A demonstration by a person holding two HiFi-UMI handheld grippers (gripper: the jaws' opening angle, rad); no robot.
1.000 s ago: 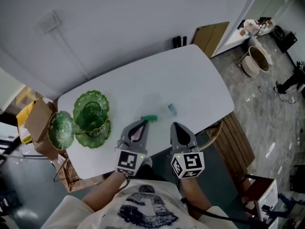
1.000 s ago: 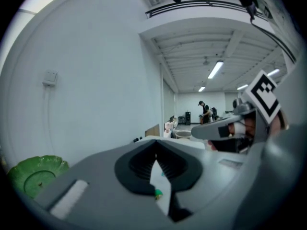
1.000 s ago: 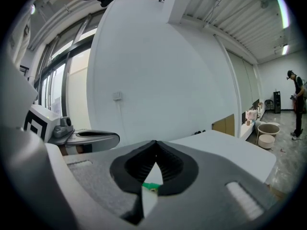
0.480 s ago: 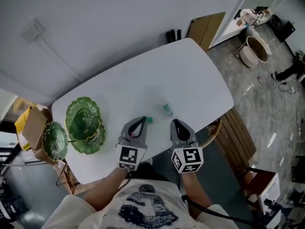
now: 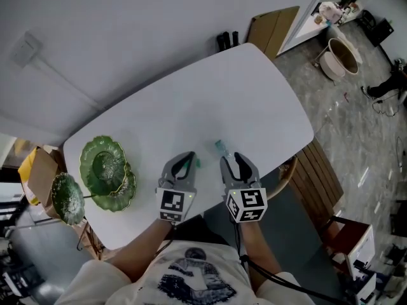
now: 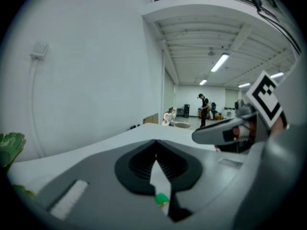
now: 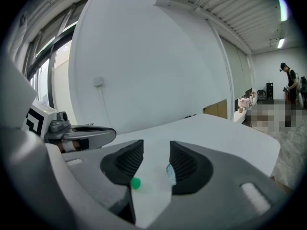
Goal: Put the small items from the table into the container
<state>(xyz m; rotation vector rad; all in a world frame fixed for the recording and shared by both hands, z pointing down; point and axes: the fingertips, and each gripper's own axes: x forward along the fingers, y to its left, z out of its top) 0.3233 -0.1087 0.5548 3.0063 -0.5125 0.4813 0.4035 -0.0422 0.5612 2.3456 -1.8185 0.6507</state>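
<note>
On the white table (image 5: 191,107) a small green item (image 5: 196,162) lies just right of my left gripper's tip. A small clear teal item (image 5: 220,147) lies just ahead of my right gripper (image 5: 234,159). My left gripper (image 5: 186,156) is shut with nothing in it. In the left gripper view its jaws (image 6: 156,145) meet, and the green item (image 6: 161,199) shows on the table below them. In the right gripper view the jaws (image 7: 156,150) are opening and hold nothing. Beyond their gap lie the green item (image 7: 135,183) and the clear item (image 7: 170,173).
Stacked green glass leaf-shaped dishes (image 5: 102,161) stand at the table's left end, with another dish (image 5: 67,197) off the edge. A cardboard box (image 5: 35,170) sits on the floor at left. A wooden bench (image 5: 315,176) is at the right. A person (image 6: 205,109) stands far off.
Both grippers have come down and forward toward the two small items. The right gripper's jaws, shut before, now stand apart. The left gripper stays shut.
</note>
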